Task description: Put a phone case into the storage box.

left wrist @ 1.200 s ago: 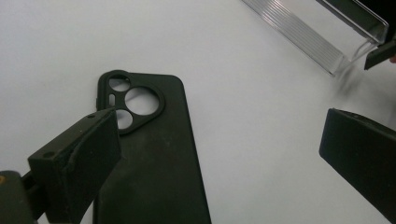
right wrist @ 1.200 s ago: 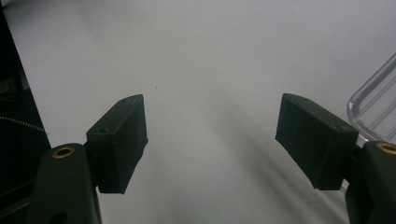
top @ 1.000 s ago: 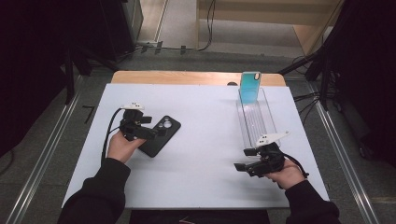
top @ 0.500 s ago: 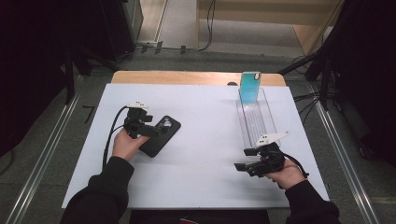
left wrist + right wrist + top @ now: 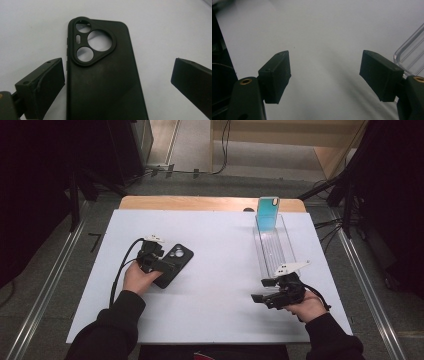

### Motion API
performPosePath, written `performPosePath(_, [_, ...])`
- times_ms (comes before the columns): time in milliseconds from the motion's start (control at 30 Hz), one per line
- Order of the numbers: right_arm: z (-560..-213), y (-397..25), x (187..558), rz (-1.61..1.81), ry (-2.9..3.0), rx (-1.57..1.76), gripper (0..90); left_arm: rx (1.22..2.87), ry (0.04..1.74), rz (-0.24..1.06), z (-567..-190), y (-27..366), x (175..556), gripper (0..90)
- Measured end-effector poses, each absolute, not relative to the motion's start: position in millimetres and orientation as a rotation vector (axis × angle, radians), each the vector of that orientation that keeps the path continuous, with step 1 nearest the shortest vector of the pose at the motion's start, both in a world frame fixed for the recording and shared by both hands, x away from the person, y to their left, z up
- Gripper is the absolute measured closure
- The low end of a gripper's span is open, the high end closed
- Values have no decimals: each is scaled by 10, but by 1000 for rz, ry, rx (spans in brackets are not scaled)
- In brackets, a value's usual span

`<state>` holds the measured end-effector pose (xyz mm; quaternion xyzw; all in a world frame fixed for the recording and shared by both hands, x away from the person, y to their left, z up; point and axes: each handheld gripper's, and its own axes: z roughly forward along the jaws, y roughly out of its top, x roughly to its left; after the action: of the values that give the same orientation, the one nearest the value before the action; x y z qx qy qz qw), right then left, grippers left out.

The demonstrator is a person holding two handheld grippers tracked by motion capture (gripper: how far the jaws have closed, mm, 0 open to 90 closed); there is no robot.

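A black phone case (image 5: pixel 178 260) lies back up on the white table (image 5: pixel 220 250), left of centre. My left gripper (image 5: pixel 164 265) is open at its near end, one jaw on each side. In the left gripper view the black case (image 5: pixel 100 75) runs up between the jaws of that gripper (image 5: pixel 117 68), not pinched. My right gripper (image 5: pixel 258 290) is open near the front right, pointing left, with nothing between its jaws (image 5: pixel 324 65). A teal phone case (image 5: pixel 267 214) stands upright at the far end of a clear tray (image 5: pixel 275 251).
The clear tray runs front to back along the table's right side; its near corner (image 5: pixel 412 53) shows just beside my right gripper. A wooden strip (image 5: pixel 200 203) borders the table's far edge. Metal rails (image 5: pixel 45 290) flank the table.
My left gripper has slid slightly right, farther over the black case. The right gripper and both cases have stayed put.
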<state>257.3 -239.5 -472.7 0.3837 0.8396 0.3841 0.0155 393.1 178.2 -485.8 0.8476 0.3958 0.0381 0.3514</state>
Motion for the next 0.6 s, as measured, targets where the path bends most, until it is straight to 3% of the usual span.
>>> performPosePath(300, [-4726, -2391, 2569, 1195, 2614, 1187, 230, 2223, 1054, 139, -4970, 1758, 3899, 0])
performPosePath(600, [-4724, -2395, 2563, 1191, 2610, 1194, 230, 2279, 1020, 329, -5022, 1660, 3785, 29])
